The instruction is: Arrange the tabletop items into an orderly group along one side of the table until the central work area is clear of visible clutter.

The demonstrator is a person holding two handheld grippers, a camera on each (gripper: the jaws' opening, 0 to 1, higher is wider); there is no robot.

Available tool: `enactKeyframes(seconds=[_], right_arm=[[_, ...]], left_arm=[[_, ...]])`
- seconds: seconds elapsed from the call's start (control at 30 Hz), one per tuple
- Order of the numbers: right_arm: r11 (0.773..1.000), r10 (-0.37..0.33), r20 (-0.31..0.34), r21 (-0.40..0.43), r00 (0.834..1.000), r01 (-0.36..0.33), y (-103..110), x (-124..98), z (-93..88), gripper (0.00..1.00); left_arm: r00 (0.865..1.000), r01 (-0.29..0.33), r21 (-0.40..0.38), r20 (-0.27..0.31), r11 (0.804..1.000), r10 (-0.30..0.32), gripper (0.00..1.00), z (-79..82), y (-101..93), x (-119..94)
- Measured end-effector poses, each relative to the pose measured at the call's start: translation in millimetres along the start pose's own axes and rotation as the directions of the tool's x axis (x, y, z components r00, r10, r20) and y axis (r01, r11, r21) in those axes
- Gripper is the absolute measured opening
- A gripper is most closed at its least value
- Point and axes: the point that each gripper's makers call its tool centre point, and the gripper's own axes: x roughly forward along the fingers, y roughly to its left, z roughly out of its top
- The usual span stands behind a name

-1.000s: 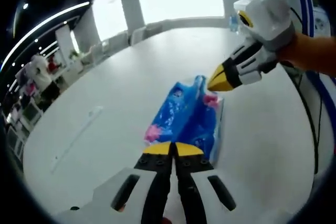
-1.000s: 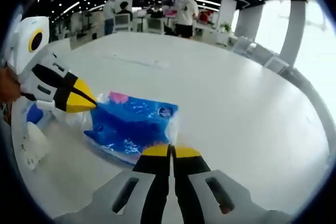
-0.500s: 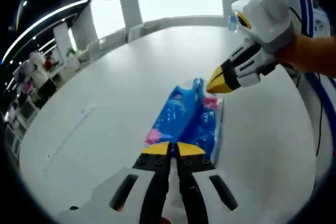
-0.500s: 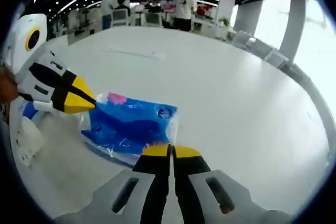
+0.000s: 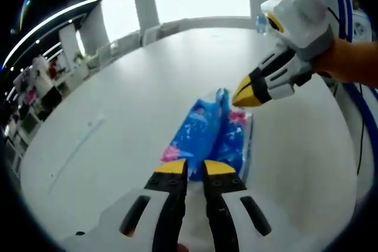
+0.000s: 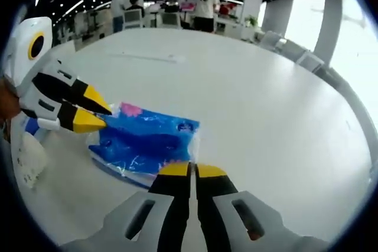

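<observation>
Left hand-held gripper (image 5: 195, 166), jaws parted, meets blue pack (image 5: 208, 136) edge.

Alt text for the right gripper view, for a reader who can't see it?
A blue plastic packet lies on a white table. The right gripper, jaws together, is at its near edge, and the left gripper reaches in from the left with jaws parted at the packet's end.

In the left gripper view the pack (image 5: 209, 137) lies on the table (image 5: 136, 92) at frame centre, just above the left gripper (image 5: 195, 167); the right gripper (image 5: 243, 95) enters from the upper right, beside the pack's far end. In the right gripper view the pack (image 6: 147, 143) lies left of centre, above the right gripper (image 6: 192, 170), with the left gripper (image 6: 99, 115) at its left edge.
</observation>
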Motion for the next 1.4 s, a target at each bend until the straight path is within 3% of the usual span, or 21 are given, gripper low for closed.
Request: enactKeyframes(seconds=[0.53, 0.83, 1.2, 1.4], right_arm=[[1.0, -0.004, -0.008, 0.028, 1.0, 0.005, 0, -2, -3.8, 0.04], [0.999, -0.009, -0.013, 0.036, 1.0, 0.009, 0, -3, -5.0, 0.05], [0.998, -0.042, 0.016, 0.05, 0.999, 0.041, -6, -11, 2.9, 0.15], [0.996, -0.071, 0.044, 0.062, 0.996, 0.068, -10, -15, 11.6, 0.31]], left_arm=[[1.0, 0.005, -0.003, 0.0, 1.0, -0.005, 0.12, 1.2, 0.6, 0], [1.0, -0.002, -0.03, 0.004, 1.0, 0.002, 0.22, 4.6, 5.4, -3], [1.0, -0.014, -0.034, 0.025, 0.999, 0.014, 0.25, 13.9, 8.7, -12], [0.999, -0.017, -0.042, 0.044, 0.999, 0.019, 0.27, 21.4, 11.1, -18]])
